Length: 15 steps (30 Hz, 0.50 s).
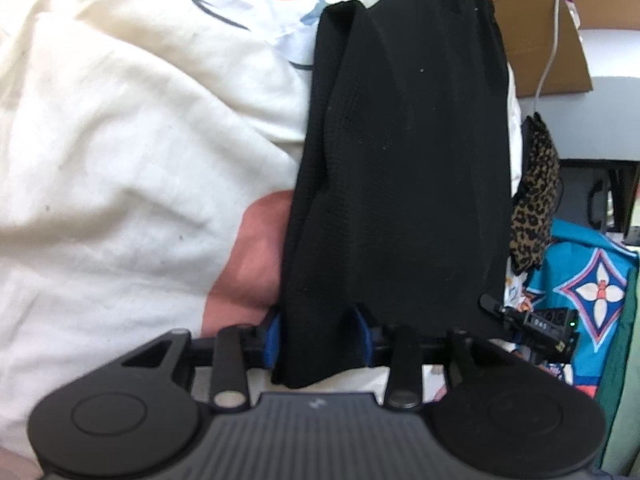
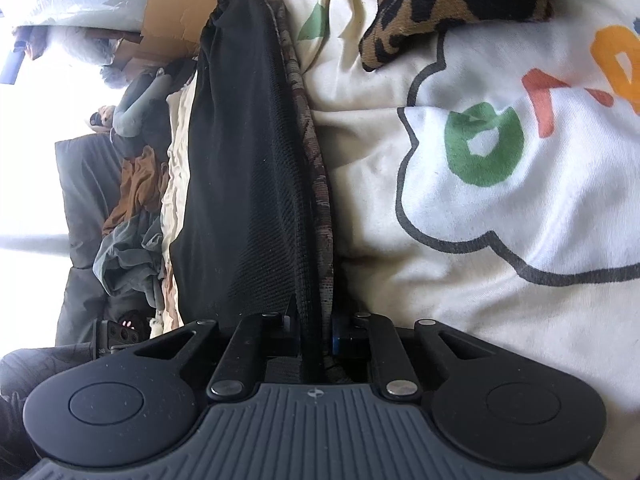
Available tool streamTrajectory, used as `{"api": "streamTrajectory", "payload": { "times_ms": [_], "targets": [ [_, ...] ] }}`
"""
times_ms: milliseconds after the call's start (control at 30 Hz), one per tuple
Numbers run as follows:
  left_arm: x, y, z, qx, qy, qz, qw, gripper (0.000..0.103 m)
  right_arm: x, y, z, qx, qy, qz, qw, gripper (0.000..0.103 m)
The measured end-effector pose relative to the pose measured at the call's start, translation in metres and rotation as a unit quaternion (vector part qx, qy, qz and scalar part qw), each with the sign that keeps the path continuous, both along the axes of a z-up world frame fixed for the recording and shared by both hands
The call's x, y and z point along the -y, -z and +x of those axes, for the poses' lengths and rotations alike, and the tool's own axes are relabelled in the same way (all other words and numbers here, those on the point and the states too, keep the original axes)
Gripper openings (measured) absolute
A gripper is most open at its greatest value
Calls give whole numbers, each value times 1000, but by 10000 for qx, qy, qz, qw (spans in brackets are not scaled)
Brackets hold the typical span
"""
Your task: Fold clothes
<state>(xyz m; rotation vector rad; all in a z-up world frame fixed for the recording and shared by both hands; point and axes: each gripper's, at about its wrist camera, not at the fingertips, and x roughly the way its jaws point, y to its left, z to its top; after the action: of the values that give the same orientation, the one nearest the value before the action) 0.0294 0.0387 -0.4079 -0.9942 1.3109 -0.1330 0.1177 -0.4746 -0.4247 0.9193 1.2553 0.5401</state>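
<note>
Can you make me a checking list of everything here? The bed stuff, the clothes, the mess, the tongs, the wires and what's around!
Surface: cream printed bedding with a cloud outline and coloured letters, wrinkled.
Job's things: black garment, lifted and held between both tongs; a patterned edge shows along it in the right wrist view.
Clutter: leopard-print cloth on the bedding; pile of grey and brown clothes to the side.
Grippers: left tongs shut on the black garment; right tongs shut on it too.
Cables: white cable hanging by the cardboard box.
Surroundings: turquoise patterned fabric beside the bed; bright light washes out one side.
</note>
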Motion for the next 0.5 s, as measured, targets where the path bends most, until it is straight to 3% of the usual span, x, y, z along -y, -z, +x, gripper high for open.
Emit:
{"api": "streamTrajectory", "payload": {
  "times_ms": [100, 200, 267, 500],
  "targets": [
    [-4, 5, -8, -43, -154, -191, 9997, 29, 1, 1, -3, -22, 36, 112, 9999, 11],
    [-3, 3, -12, -105, -134, -312, 9994, 26, 6, 2, -6, -38, 98, 165, 9998, 11],
    [-4, 3, -13, -137, -223, -294, 9992, 14, 6, 1, -7, -4, 126, 113, 9999, 10],
    [-4, -18, -14, -167, -232, -104, 9995, 8, 2, -25, -13, 469, 73, -2, 9989, 4]
  ]
}}
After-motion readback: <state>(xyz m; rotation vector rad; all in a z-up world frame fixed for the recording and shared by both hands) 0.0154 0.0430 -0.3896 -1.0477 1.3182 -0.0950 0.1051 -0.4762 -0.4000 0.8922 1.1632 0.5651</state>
